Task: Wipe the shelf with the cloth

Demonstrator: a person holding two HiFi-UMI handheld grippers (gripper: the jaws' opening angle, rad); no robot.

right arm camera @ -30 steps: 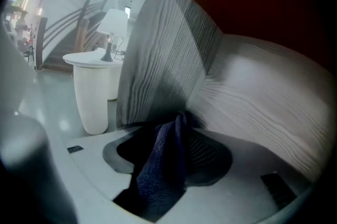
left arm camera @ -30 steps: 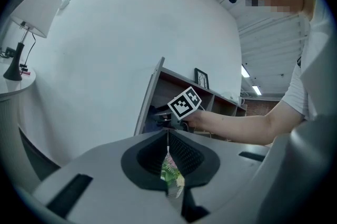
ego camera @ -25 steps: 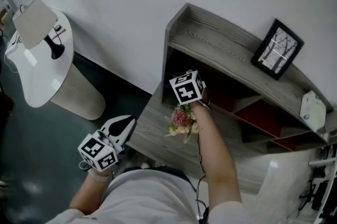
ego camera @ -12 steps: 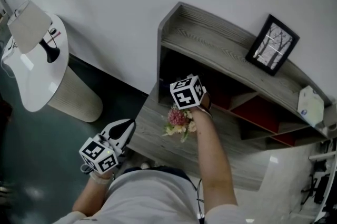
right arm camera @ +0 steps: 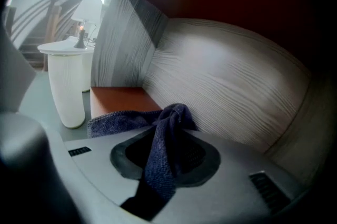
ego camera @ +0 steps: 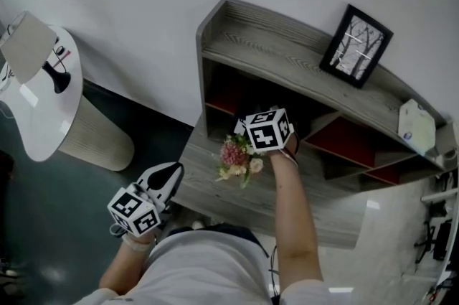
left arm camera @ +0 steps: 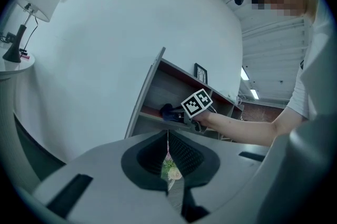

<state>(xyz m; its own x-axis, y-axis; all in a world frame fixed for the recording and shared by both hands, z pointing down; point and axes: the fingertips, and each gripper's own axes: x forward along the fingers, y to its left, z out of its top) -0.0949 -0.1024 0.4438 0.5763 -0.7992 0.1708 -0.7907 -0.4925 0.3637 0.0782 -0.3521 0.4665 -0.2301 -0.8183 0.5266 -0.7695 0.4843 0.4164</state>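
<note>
Grey wooden shelf: right claw just clamped onto bunched dark-blue cloth; left claw closed.

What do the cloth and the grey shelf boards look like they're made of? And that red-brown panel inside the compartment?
Cloth: dark blue, with a nubby looped pile and limp folds; probably terry or microfibre.
Shelf: matte grey board with straight, even grain; likely laminate or veneer rather than bare wood, though I can't be sure.
Red-brown panel: smooth flat colour with no grain; it looks painted or laminated.
</note>
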